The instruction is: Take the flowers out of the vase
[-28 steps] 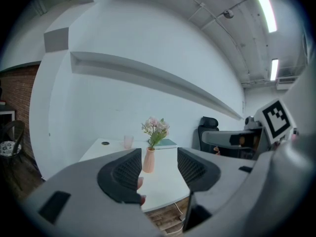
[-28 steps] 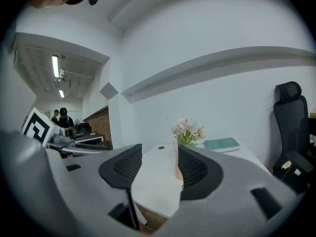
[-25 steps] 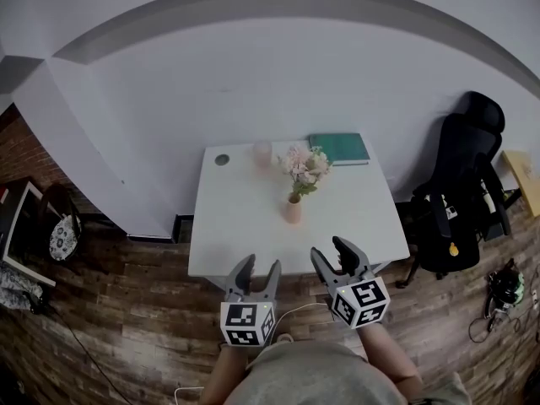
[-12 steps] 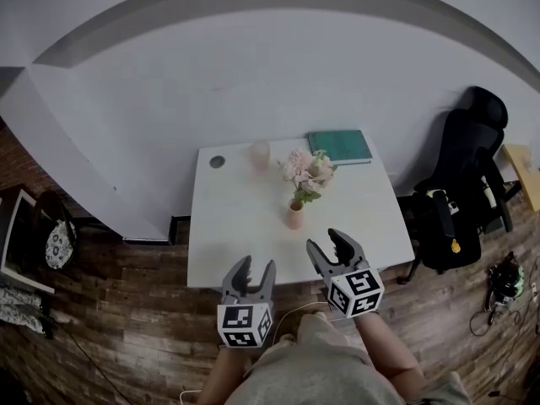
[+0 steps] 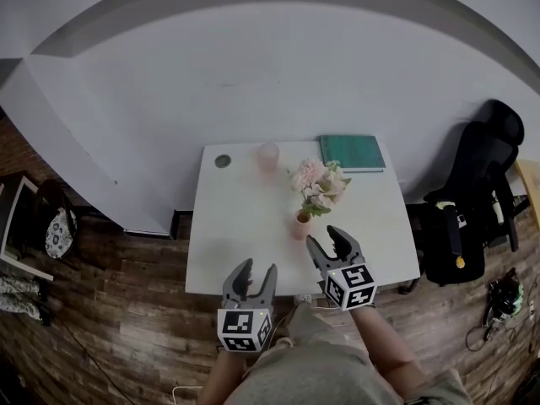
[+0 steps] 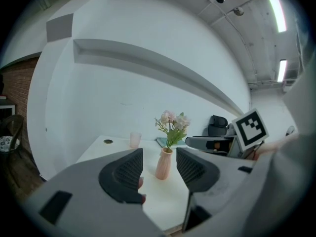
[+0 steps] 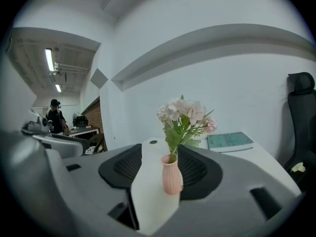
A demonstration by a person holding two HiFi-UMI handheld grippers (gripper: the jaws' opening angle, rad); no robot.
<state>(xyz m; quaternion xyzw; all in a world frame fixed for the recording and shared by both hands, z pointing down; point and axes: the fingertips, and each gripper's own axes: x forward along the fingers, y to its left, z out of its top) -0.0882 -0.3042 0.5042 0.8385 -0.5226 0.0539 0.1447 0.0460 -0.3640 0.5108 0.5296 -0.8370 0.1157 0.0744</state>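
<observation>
**Both grippers open at the counter's near edge, flowers not yet grasped**

Nearest the person, the left gripper is hovering over the near edge of the white counter. Its jaws have just been narrowing slightly but are standing wide apart, with nothing between them. The right gripper is hanging further in, jaws released and grasping nothing, and is pointing at the pink vase just ahead of its tips. The vase is standing upright near the counter's middle, and the flowers are sitting in it, untouched. Beyond them, a pink cup and a green book are resting near the far edge. Judged from this, the task is only beginning: the grasp on the stems and the lift-out are both remaining.
</observation>
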